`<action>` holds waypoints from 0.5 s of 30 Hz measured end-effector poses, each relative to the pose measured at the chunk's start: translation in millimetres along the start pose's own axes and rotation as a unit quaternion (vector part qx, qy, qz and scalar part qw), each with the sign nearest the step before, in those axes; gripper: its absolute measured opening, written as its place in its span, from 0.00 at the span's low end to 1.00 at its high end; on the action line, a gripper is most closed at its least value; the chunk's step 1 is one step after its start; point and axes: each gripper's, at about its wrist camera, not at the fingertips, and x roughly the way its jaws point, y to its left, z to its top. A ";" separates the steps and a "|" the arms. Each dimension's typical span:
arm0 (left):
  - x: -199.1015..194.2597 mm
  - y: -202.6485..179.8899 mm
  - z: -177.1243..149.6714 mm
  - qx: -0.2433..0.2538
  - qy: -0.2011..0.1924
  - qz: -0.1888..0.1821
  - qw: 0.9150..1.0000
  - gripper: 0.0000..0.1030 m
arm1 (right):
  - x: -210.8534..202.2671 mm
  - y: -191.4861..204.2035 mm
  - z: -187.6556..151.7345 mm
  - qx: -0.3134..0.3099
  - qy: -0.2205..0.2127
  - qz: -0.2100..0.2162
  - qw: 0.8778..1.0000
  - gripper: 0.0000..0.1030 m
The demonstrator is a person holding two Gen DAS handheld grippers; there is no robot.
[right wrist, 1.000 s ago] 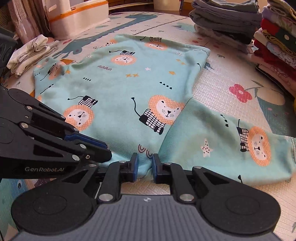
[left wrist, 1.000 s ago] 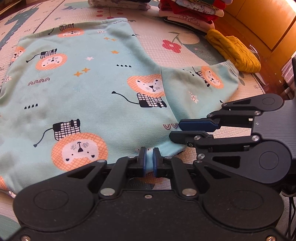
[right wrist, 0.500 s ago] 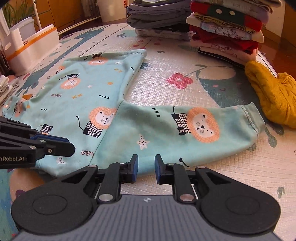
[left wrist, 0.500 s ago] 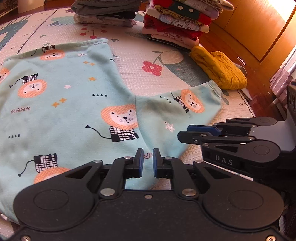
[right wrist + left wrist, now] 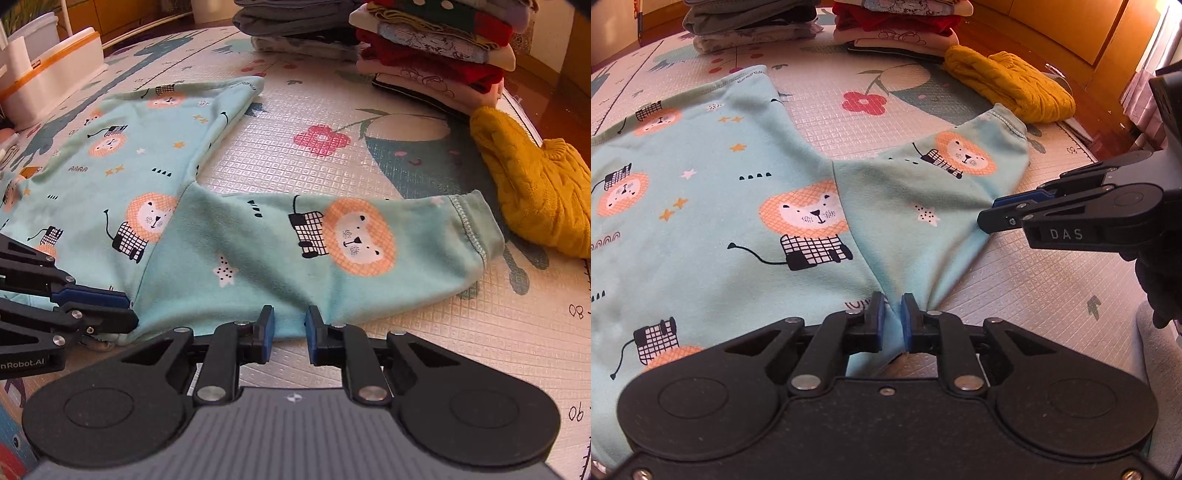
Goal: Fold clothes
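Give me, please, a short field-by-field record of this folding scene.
garment: lion-print top, spread flat on the play mat
sleeve: stretched out, cuff near the yellow knit
left claw: jaws opening, bunched fabric by the sleeve seam between them
right claw: jaws closing, sleeve's near edge between them, gap visible
background: folded clothes stacks

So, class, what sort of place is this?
Probably a home room floor: a patterned foam play mat, stacks of folded clothes, and wooden cabinet doors behind.
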 end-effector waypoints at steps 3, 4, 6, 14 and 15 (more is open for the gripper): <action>-0.3 2.3 -0.1 -0.021 0.000 -0.001 1.000 0.12 | -5.4 0.7 2.1 0.021 -0.010 -0.010 1.000 0.18; -0.6 2.7 -0.5 -0.027 -0.001 -0.001 1.000 0.12 | -8.8 1.3 2.9 0.030 -0.022 -0.010 0.999 0.18; -0.9 3.3 -1.0 -0.039 -0.003 -0.001 0.999 0.12 | -10.6 8.1 10.6 0.029 -0.038 -0.002 0.999 0.18; -1.7 9.8 -1.7 -0.064 -0.005 -0.016 0.998 0.12 | 21.8 28.2 49.2 0.007 -0.044 0.029 0.999 0.17; -1.9 9.5 -2.1 -0.063 -0.005 -0.016 0.998 0.12 | 27.8 25.8 51.8 0.012 -0.038 0.027 0.999 0.17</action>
